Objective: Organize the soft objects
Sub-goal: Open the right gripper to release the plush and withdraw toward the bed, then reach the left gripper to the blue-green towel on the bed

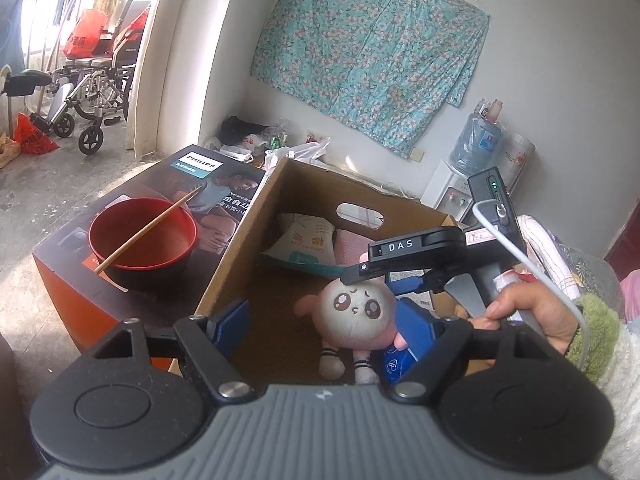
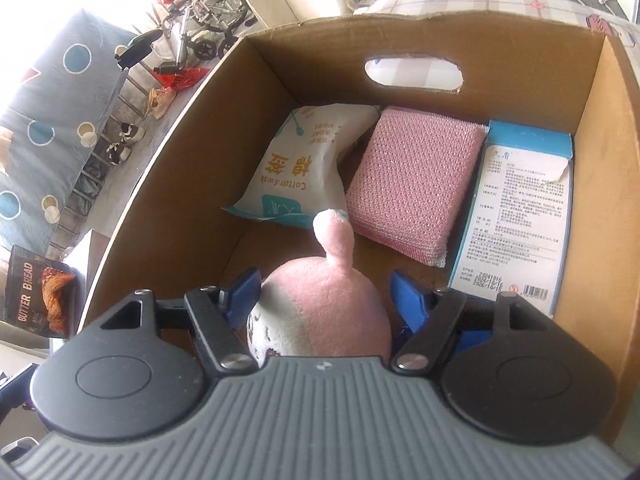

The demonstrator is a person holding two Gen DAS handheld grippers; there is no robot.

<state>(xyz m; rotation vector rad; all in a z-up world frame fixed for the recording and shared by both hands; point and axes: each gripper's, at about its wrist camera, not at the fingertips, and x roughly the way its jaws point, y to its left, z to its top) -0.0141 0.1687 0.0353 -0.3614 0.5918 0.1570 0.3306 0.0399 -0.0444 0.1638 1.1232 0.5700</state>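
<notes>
A pink and white plush doll (image 1: 360, 312) sits upright on the floor of an open cardboard box (image 2: 168, 184), face toward the left wrist view. My right gripper (image 2: 326, 292) reaches down over it, its blue pads standing either side of the doll's head (image 2: 332, 304); the right pad stands just off the fur, and the jaws look open. Behind the doll lie a cotton swab bag (image 2: 296, 168), a pink knitted sponge (image 2: 416, 184) and a blue-white carton (image 2: 520, 208). My left gripper (image 1: 324, 320) hovers open at the box's near rim, holding nothing.
A red bowl (image 1: 140, 236) with a chopstick rests on a Philips carton (image 1: 192, 176) left of the box. A hand (image 1: 532, 312) in a fuzzy sleeve holds the right gripper. A wheelchair (image 1: 92, 92), a water dispenser (image 1: 476, 148) and a butter bread bag (image 2: 40, 296) stand around.
</notes>
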